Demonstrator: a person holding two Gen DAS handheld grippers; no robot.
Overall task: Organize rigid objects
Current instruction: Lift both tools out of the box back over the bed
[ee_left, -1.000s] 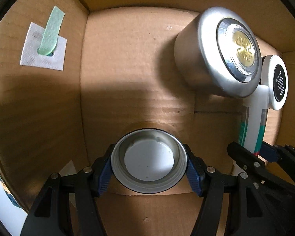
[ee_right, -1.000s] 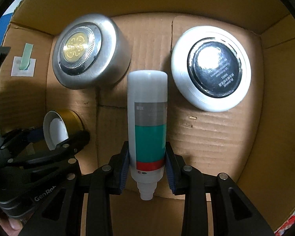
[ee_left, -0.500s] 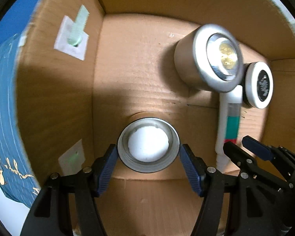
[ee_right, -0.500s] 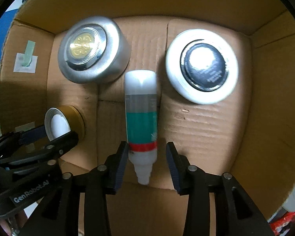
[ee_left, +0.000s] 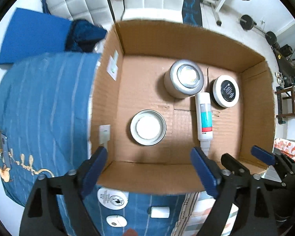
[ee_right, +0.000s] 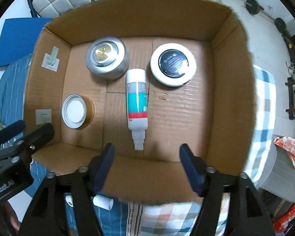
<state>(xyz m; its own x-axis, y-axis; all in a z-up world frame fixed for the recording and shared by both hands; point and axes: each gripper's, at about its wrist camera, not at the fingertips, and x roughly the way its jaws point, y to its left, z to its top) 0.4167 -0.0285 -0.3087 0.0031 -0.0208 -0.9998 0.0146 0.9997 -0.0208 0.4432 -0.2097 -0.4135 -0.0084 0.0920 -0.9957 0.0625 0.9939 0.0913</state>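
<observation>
1. The box (ee_right: 232, 90) sits open on blue bedding (ee_left: 41, 106) and holds four things, all apart from its walls.
2. The silver tin (ee_right: 106, 58) and white jar (ee_right: 173, 64) stand by the far wall.
3. The bottle (ee_right: 137, 102) lies between them, nozzle toward the near wall.
4. The gold can (ee_right: 75, 108) stands near the left wall.
5. The box's right half is bare floor.
6. The left gripper (ee_left: 149, 170) and right gripper (ee_right: 146, 165) hang above the near rim, jaws spread wide, holding nothing.
</observation>
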